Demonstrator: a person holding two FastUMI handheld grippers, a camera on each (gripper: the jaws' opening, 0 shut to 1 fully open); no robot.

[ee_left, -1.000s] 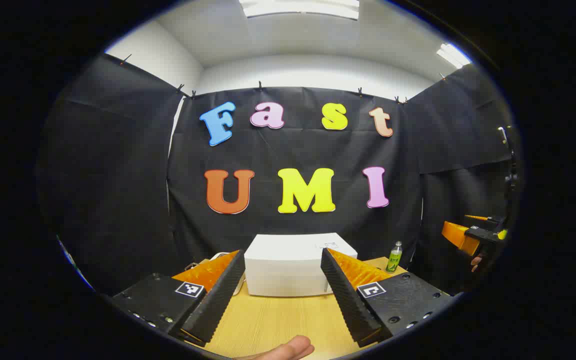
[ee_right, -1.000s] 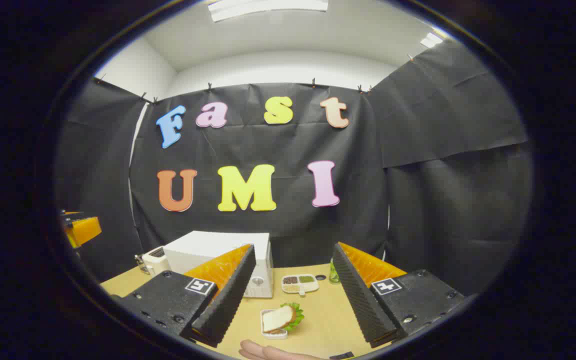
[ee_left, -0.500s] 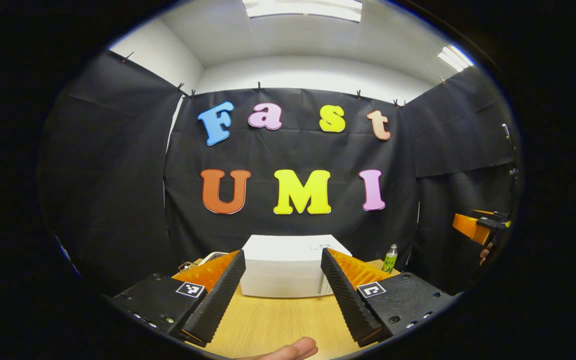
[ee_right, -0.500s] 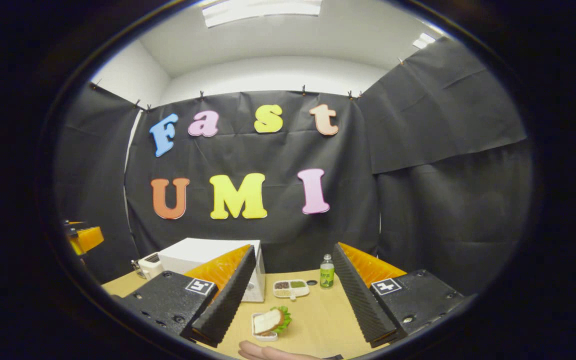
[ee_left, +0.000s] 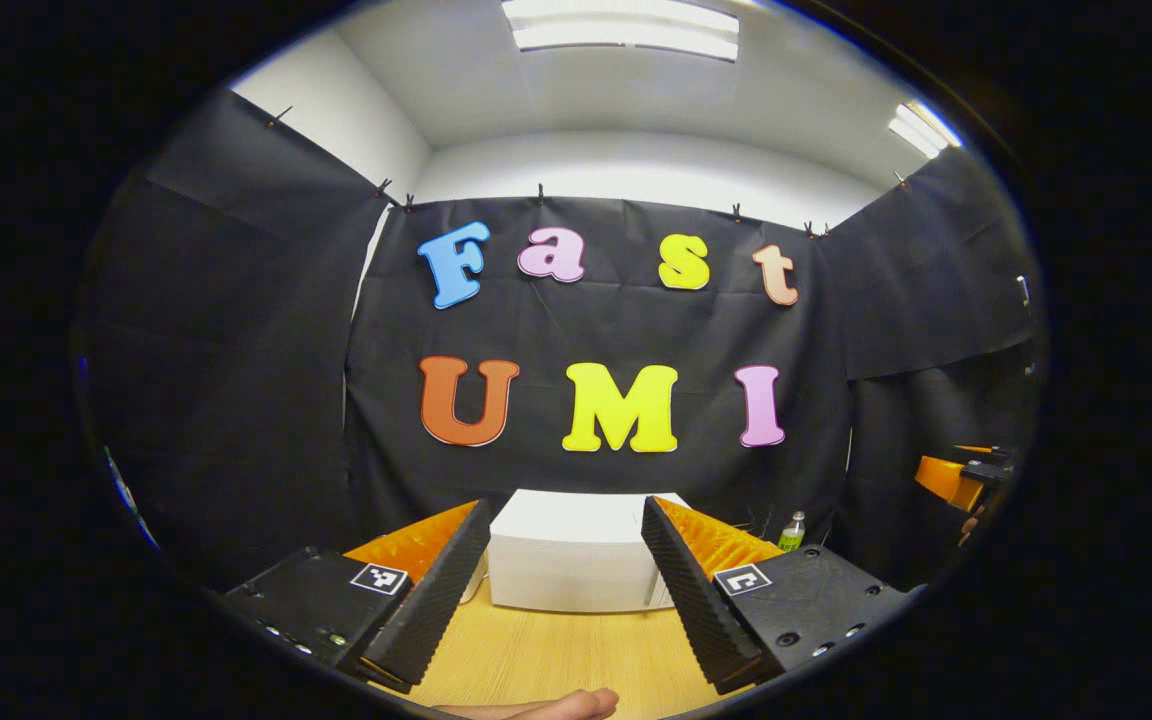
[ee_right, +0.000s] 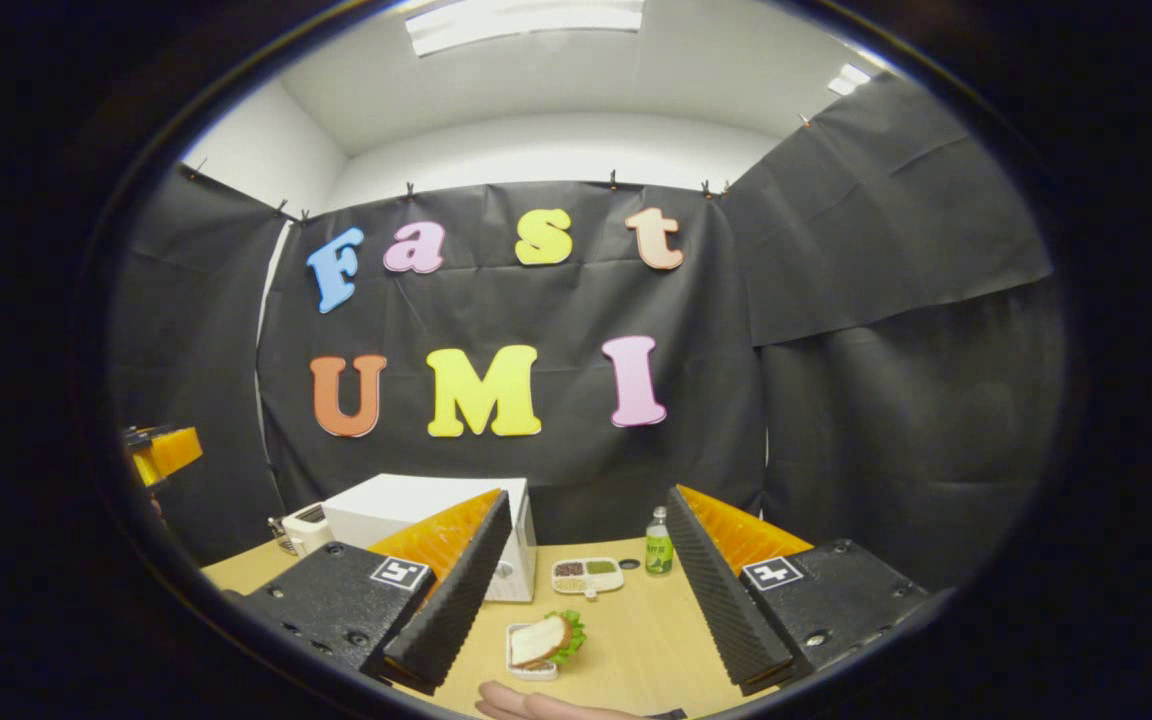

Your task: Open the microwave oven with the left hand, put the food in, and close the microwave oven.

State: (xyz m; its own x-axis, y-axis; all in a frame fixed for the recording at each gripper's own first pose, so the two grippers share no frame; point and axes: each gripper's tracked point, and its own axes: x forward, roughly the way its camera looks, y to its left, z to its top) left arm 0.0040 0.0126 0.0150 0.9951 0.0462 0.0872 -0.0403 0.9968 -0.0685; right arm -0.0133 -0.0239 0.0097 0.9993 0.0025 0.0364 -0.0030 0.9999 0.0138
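White box-shaped microwave oven (ee_left: pixel 569 560) sits on the wooden table against the back cloth, door shut; in the left gripper view it lies at 6 o'clock, seen square-on. In the right gripper view the microwave oven (ee_right: pixel 406 505) lies at 7 o'clock, turned slightly. Food (ee_right: pixel 548 639): a slice of bread with a green lettuce leaf on a small white dish, at 6 o'clock, on the table in front of the oven's right end, apart from it.

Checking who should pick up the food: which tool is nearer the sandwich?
Right. The right tool hangs open just above and before the sandwich; the left tool faces the microwave, farther left.
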